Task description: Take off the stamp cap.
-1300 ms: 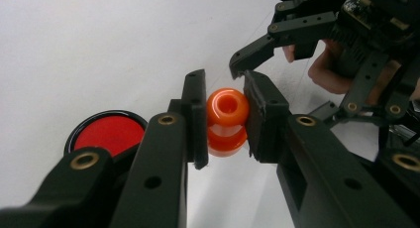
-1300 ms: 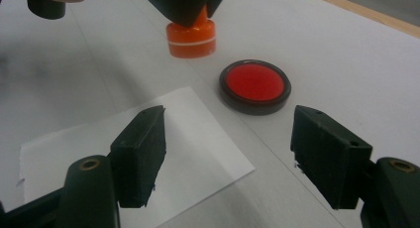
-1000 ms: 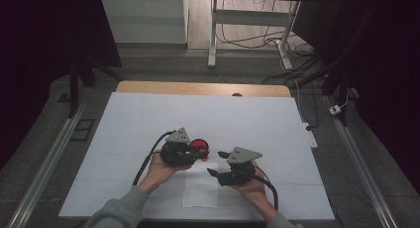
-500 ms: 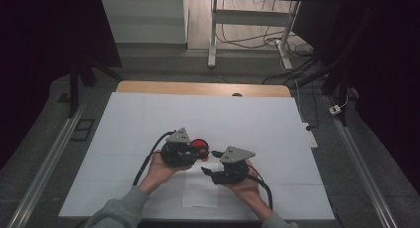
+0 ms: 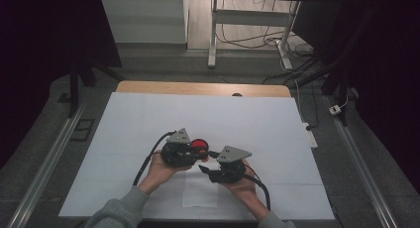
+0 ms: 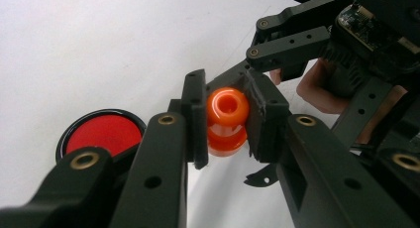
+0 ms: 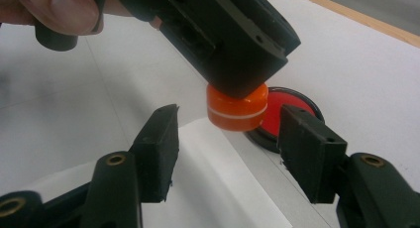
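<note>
My left gripper is shut on a small orange spool-shaped piece and holds it just above the table. In the right gripper view the piece's lower end, ringed by a white line, sticks out below one left finger. My right gripper faces it from close by. Its jaws have just been closing; they still stand apart, either side of the piece and short of it, touching nothing. A red disc with a black rim lies flat on the table behind the piece.
Both hands work near the front middle of a white table top. A white paper sheet lies under them. A wooden edge runs along the far side, with table legs and cables on the floor beyond.
My right gripper has edged left, closer to the left gripper. The left gripper and the red disc have stayed put.
</note>
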Available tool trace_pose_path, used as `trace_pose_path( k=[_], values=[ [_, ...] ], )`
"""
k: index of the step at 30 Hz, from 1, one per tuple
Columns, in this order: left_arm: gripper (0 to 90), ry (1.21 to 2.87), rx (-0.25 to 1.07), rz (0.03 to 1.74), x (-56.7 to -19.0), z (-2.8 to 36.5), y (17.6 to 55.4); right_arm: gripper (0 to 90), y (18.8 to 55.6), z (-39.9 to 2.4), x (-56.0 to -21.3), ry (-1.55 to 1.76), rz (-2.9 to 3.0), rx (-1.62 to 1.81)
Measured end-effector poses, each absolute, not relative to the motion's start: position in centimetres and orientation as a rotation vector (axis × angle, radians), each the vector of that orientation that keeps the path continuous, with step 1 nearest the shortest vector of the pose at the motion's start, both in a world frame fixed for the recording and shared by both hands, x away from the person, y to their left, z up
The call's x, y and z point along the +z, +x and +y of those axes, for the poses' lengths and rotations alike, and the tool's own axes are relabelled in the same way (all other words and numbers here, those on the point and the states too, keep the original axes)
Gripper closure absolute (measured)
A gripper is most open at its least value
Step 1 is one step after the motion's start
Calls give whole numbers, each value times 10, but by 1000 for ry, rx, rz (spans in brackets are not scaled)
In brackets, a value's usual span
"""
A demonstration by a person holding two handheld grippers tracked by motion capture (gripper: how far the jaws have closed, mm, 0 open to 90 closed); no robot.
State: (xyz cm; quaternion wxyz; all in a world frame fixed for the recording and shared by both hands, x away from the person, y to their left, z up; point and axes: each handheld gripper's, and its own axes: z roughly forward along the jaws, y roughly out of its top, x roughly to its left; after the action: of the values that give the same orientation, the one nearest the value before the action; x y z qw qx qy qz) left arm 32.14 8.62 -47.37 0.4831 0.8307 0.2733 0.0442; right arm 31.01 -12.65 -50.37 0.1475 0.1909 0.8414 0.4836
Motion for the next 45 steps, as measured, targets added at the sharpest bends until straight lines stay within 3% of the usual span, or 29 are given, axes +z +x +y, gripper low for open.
trace_pose_path(
  k=[19,45],
  values=[
    [722,2021,104,661,-473,86,321,573,312,-123,-504,584,2416,1379],
    [721,2019,107,661,-474,86,321,642,312,-123,-506,588,2415,1378]
  ],
)
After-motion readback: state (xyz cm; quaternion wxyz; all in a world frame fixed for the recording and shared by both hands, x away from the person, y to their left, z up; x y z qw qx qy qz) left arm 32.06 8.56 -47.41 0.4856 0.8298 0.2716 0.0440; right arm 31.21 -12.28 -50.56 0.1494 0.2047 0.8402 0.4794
